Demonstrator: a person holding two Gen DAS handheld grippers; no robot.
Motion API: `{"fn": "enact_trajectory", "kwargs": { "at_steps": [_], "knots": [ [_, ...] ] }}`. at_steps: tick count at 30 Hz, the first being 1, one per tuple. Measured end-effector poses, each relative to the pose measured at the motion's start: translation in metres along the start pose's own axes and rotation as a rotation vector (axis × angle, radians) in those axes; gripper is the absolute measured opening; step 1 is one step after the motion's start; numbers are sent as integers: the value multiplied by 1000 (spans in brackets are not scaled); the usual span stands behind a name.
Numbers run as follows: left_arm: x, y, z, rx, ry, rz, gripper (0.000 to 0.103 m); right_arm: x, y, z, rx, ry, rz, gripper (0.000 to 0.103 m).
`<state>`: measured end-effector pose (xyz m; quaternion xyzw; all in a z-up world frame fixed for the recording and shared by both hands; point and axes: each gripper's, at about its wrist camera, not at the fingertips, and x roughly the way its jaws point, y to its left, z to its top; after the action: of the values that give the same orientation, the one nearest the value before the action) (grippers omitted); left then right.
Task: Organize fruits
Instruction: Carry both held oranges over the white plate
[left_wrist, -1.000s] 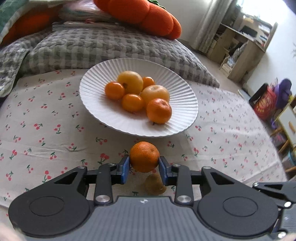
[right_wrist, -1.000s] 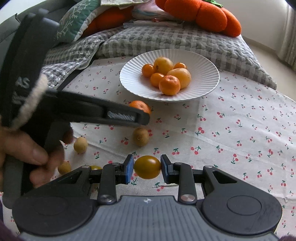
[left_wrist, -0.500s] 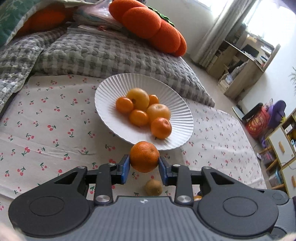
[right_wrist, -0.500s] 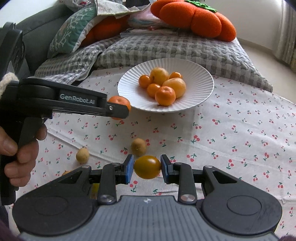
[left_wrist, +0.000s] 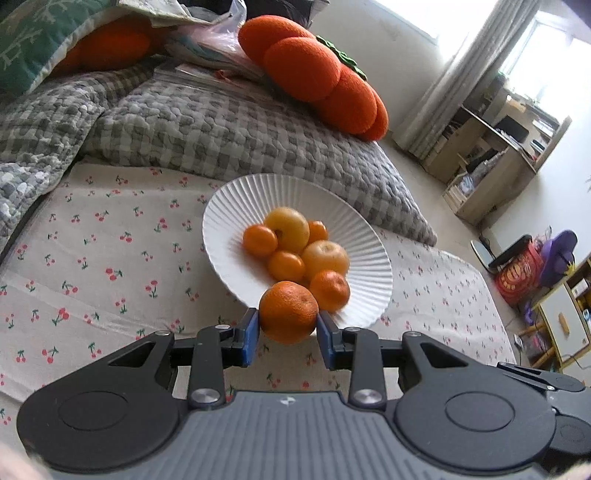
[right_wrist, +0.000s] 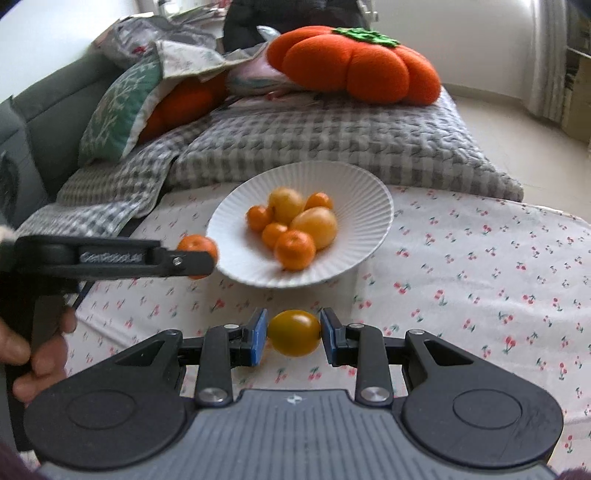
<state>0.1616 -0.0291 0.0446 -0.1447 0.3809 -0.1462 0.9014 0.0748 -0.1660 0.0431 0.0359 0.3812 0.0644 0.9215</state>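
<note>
A white ribbed plate (left_wrist: 236, 206) (right_wrist: 373, 199) holds several oranges and yellow fruits on the cherry-print cloth. My left gripper (left_wrist: 288, 330) is shut on an orange tangerine (left_wrist: 289, 311) and holds it above the plate's near rim. In the right wrist view that tangerine (right_wrist: 194, 245) hangs just left of the plate. My right gripper (right_wrist: 293, 334) is shut on a small yellow tomato (right_wrist: 294, 332), held above the cloth in front of the plate.
A grey checked blanket (right_wrist: 332, 140) and an orange pumpkin cushion (right_wrist: 354, 66) lie behind the plate. A person's hand (right_wrist: 33, 354) holds the left gripper's handle at the left. Shelves and floor clutter (left_wrist: 517, 155) stand far right.
Both grippers have risen and moved toward the plate with their fruits. The left tangerine now hangs over the plate's near edge. The loose fruits on the cloth have left view.
</note>
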Motion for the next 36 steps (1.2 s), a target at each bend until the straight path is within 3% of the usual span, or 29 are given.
{"fn": "enact_trajectory", "kwargs": {
  "at_steps": [7, 14, 28, 36],
  "knots": [
    [15, 4, 12, -36, -12, 5, 27, 18, -17, 25, 134, -5, 6, 28],
    [28, -2, 19, -4, -25, 0, 27, 34, -36, 45, 241, -33, -18, 28],
    [60, 6, 21, 16, -9, 8, 28, 82, -49, 60, 262, -24, -83, 28],
    [64, 14, 24, -7, -31, 15, 29, 94, -52, 66, 283, -47, -63, 30]
  ]
}}
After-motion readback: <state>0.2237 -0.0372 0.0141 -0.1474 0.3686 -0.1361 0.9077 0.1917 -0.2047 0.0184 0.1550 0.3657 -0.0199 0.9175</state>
